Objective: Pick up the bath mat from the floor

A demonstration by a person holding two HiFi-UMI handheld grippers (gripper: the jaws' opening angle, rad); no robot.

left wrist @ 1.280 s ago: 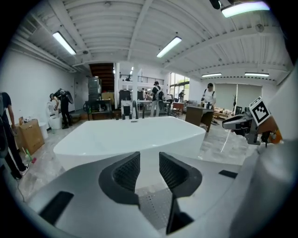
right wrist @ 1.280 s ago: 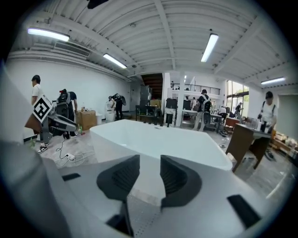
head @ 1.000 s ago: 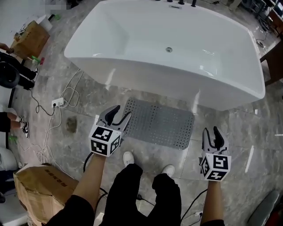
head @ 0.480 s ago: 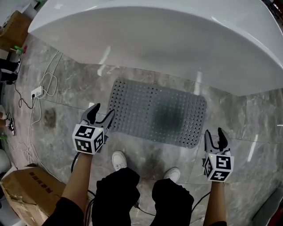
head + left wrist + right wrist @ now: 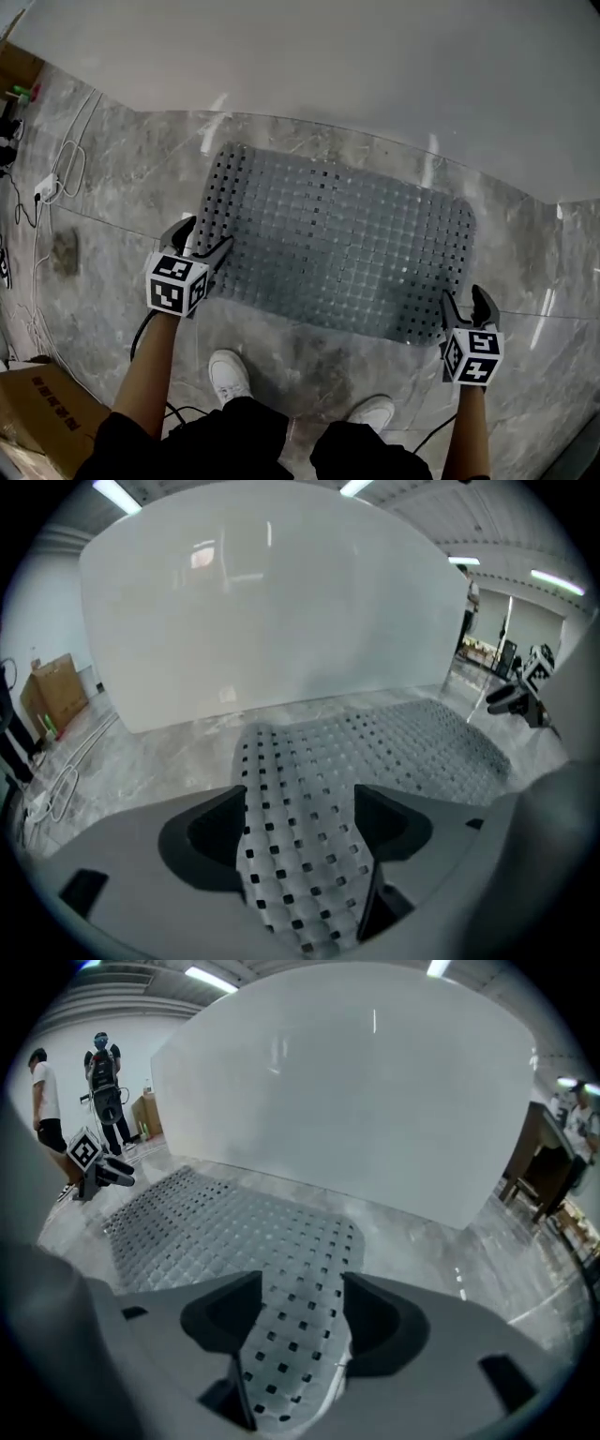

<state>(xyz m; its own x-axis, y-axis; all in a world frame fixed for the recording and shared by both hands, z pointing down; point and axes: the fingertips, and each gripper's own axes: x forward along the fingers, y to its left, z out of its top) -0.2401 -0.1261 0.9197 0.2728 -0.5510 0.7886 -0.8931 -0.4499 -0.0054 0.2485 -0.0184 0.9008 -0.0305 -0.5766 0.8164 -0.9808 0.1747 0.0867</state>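
Observation:
The grey perforated bath mat [image 5: 337, 244] lies flat on the marble floor in front of the white bathtub [image 5: 394, 84]. My left gripper [image 5: 199, 242] is at the mat's near left corner, its jaws open and just widened; in the left gripper view the mat's corner [image 5: 300, 846] lies between them, unpressed. My right gripper [image 5: 466, 302] is at the near right corner, jaws open and just widened too, with the mat's edge [image 5: 300, 1335] between them. Each gripper shows in the other's view: the right gripper [image 5: 525, 691], the left gripper [image 5: 98, 1168].
The tub wall [image 5: 272, 602] rises just behind the mat. White shoes [image 5: 228, 375] stand near the mat's front edge. Cables and a power strip [image 5: 47, 187] lie at left, a cardboard box [image 5: 37, 412] at bottom left. Two people [image 5: 103, 1063] stand beyond; dark furniture [image 5: 539, 1166] is at right.
Both grippers have dropped toward the floor and reached the mat's two near corners. Their jaws stand wider apart. The head view has come lower, so the mat fills more of it.

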